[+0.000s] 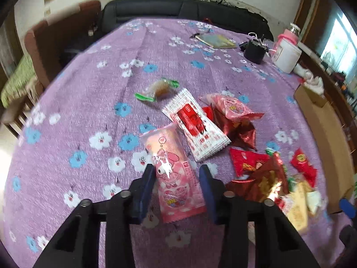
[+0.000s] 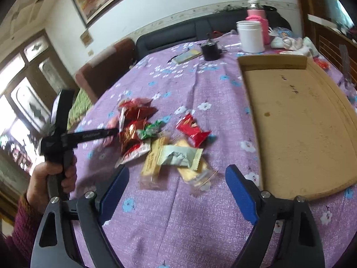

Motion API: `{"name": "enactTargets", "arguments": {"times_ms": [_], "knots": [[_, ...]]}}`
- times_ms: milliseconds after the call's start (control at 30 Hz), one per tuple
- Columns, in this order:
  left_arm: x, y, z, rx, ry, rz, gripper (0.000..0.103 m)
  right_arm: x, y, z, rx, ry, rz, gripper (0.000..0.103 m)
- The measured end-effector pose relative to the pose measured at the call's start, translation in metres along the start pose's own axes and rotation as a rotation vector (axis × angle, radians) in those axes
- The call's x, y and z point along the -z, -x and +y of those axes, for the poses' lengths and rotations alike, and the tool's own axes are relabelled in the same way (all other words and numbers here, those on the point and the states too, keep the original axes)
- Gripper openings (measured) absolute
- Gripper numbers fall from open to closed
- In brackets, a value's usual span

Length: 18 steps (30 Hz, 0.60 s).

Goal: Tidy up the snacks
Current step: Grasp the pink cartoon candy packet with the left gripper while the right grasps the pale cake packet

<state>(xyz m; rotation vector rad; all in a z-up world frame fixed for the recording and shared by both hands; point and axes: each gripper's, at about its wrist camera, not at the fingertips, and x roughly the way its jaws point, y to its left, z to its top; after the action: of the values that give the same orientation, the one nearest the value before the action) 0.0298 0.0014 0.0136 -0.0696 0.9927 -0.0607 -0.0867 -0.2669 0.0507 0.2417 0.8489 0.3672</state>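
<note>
Several wrapped snacks lie on a purple flowered cloth (image 1: 67, 116). My left gripper (image 1: 177, 172) is open, its blue fingers on either side of a pink cartoon packet (image 1: 174, 174) that lies on the cloth. Beyond it are a white-and-red packet (image 1: 195, 124), a green-ended candy (image 1: 158, 89), a pink round packet (image 1: 232, 107) and red foil packets (image 1: 265, 176). My right gripper (image 2: 177, 176) is open and empty, just short of a pale green packet (image 2: 178, 156) and yellow biscuit packets (image 2: 154, 163). A red packet (image 2: 193, 130) lies beyond. The cardboard tray (image 2: 301, 120) is to the right.
A white jar (image 2: 250, 36), a pink bottle (image 2: 258, 20), a black cup (image 2: 209, 50) and a booklet (image 2: 187, 55) stand at the table's far side. A dark sofa (image 1: 156, 9) and a brown chair (image 1: 51, 44) lie behind. The left hand-held gripper shows in the right wrist view (image 2: 64, 138).
</note>
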Motion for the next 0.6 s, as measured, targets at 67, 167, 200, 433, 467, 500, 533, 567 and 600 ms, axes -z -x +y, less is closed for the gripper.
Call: {"name": "enactTargets", "arguments": {"times_ms": [67, 167, 200, 433, 467, 500, 533, 567, 600], "knots": [[0.002, 0.0, 0.0, -0.005, -0.015, -0.014, 0.039, 0.002, -0.009, 0.008, 0.033, 0.061, 0.035, 0.086], [0.008, 0.006, 0.005, 0.022, -0.023, -0.016, 0.037, 0.004, -0.019, 0.014, 0.066, 0.146, 0.072, 0.083], [0.011, 0.009, 0.008, 0.032, -0.023, -0.015, 0.037, 0.003, -0.022, 0.016, 0.076, 0.17, 0.083, 0.082], [0.031, 0.037, 0.023, 0.108, -0.011, -0.049, 0.037, -0.014, -0.038, 0.017, 0.074, 0.239, 0.112, 0.062], [0.033, 0.04, 0.024, 0.116, -0.015, -0.055, 0.037, -0.017, -0.042, 0.017, 0.067, 0.254, 0.124, 0.062], [0.035, 0.045, 0.025, 0.119, -0.021, -0.062, 0.037, -0.02, -0.044, 0.018, 0.053, 0.27, 0.134, 0.062], [0.036, 0.048, 0.025, 0.124, -0.025, -0.067, 0.037, -0.023, -0.048, 0.018, 0.026, 0.29, 0.146, 0.062], [0.038, 0.052, 0.025, 0.135, -0.028, -0.073, 0.037, -0.026, -0.051, 0.019, 0.017, 0.305, 0.157, 0.062], [0.038, 0.055, 0.024, 0.147, -0.031, -0.079, 0.037, -0.029, -0.054, 0.019, 0.005, 0.318, 0.174, 0.062]]}}
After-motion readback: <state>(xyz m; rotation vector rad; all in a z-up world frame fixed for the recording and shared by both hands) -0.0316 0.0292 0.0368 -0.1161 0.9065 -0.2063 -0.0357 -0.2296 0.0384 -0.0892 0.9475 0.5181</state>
